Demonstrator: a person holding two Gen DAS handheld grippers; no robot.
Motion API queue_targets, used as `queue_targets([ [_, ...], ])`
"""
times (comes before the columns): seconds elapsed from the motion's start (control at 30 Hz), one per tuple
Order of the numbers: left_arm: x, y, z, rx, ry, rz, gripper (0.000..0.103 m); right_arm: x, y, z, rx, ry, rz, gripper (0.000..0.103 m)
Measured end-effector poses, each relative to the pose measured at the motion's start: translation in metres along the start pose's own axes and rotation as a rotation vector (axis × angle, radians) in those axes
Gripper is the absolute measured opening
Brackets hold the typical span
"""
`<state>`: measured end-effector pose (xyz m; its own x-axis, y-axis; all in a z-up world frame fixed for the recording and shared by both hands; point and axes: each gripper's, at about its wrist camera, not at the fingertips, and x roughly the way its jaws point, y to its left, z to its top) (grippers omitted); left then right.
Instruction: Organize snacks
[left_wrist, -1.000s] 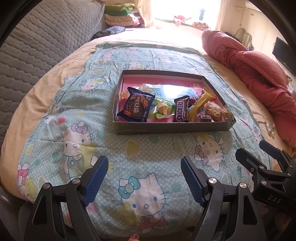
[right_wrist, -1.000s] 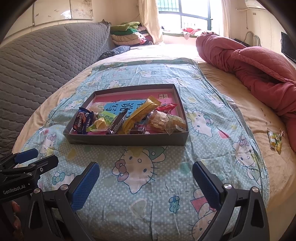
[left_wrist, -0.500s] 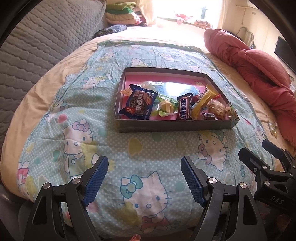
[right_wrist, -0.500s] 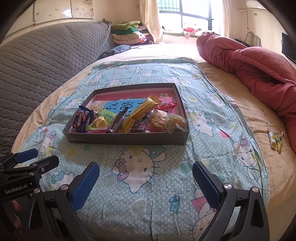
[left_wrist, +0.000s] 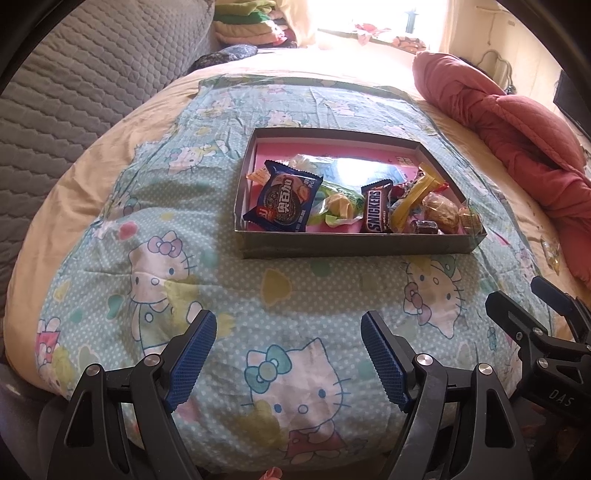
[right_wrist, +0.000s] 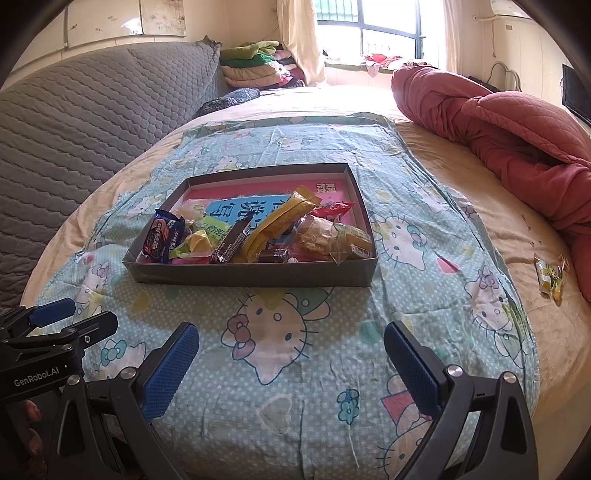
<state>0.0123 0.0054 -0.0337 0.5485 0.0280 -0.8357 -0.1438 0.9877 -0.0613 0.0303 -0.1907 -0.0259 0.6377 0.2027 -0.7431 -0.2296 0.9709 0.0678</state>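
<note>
snacks (left_wrist: 369, 206) heaped in box (left_wrist: 354, 247) on bed | one packet (right_wrist: 550, 278) lies right of box, nearer my right gripper (right_wrist: 291, 367) | left gripper (left_wrist: 288, 360) and right both released, short of box

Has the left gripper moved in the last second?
Yes. In the left wrist view the snack box and the bed sheet slid slightly downward together, so the left gripper tilted or eased forward.
</note>
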Motion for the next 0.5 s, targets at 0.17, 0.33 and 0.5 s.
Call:
queue_targets([
  [0.17, 0.0, 0.0003, 0.0, 0.001, 0.002, 0.001, 0.082, 0.0006, -0.0004, -0.0007, -0.001, 0.002, -0.003, 0.101],
  [0.33, 0.0005, 0.0007, -0.0003, 0.0, 0.002, 0.002, 0.082, 0.0009, -0.0007, -0.0012, -0.002, 0.003, -0.004, 0.101],
  [0.5, 0.0026, 0.0015, -0.0009, 0.0, 0.006, 0.008, 0.082, 0.0012, -0.0007, -0.0011, -0.002, 0.005, -0.004, 0.101],
])
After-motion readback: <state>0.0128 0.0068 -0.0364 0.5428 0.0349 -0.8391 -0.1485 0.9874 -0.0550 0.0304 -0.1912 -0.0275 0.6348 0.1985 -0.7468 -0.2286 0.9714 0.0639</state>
